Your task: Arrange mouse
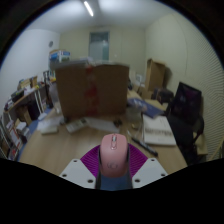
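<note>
The pink mouse (113,152) sits clamped between our gripper's (113,172) two fingers, both purple pads (92,159) pressing its sides, held above the wooden table (60,148). Beyond it we see a large cardboard box (92,90) on the table and a black chair (186,108) beside the table.

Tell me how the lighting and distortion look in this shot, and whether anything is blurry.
Gripper view: ceiling strip light glares white; strong fisheye bends the walls and desk; the pink mouse between the fingers looks soft and slightly overexposed; the cardboard box beyond is dimmer, its markings blurred.
</note>
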`<act>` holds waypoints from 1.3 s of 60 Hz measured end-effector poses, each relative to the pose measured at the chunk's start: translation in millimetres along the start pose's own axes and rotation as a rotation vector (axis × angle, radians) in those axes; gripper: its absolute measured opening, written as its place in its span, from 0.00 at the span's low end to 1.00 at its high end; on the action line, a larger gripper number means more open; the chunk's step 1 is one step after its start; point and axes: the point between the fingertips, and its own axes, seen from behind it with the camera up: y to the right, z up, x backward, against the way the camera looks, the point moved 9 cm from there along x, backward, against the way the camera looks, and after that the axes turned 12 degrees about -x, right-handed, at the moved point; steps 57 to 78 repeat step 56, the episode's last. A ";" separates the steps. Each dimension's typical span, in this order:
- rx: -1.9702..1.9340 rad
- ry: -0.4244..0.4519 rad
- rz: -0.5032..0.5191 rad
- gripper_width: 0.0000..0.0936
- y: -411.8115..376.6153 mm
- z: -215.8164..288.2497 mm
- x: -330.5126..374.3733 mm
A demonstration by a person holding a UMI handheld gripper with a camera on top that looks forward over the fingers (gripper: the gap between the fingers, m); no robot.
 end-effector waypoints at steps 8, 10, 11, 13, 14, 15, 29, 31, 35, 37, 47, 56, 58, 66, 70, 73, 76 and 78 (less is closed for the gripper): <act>-0.036 -0.141 -0.009 0.38 32.3 -60.7 -29.3; -0.048 -0.156 -0.011 0.37 37.4 -75.3 -37.3; -0.052 -0.165 -0.012 0.37 39.0 -80.6 -39.7; -0.054 -0.196 -0.015 0.37 41.7 -92.9 -44.3; -0.052 -0.198 -0.010 0.38 42.5 -95.6 -44.0; -0.056 -0.152 0.001 0.38 42.3 -92.1 -47.0; -0.057 -0.220 0.018 0.79 35.3 -91.3 -45.4; -0.089 -0.230 0.015 0.89 31.9 -90.0 -42.0; -0.136 -0.229 -0.039 0.89 30.1 -87.4 -29.7; -0.137 -0.212 -0.067 0.91 29.3 -85.5 -21.1; -0.111 -0.172 -0.177 0.90 4.2 -81.6 46.9; -0.090 -0.169 -0.208 0.89 -52.4 -91.0 114.3; -0.090 -0.169 -0.208 0.89 -52.4 -91.0 114.3; -0.090 -0.169 -0.208 0.89 -52.4 -91.0 114.3; -0.090 -0.169 -0.208 0.89 -52.4 -91.0 114.3; -0.090 -0.169 -0.208 0.89 -52.4 -91.0 114.3; -0.090 -0.169 -0.208 0.89 -52.4 -91.0 114.3; -0.090 -0.169 -0.208 0.89 -52.4 -91.0 114.3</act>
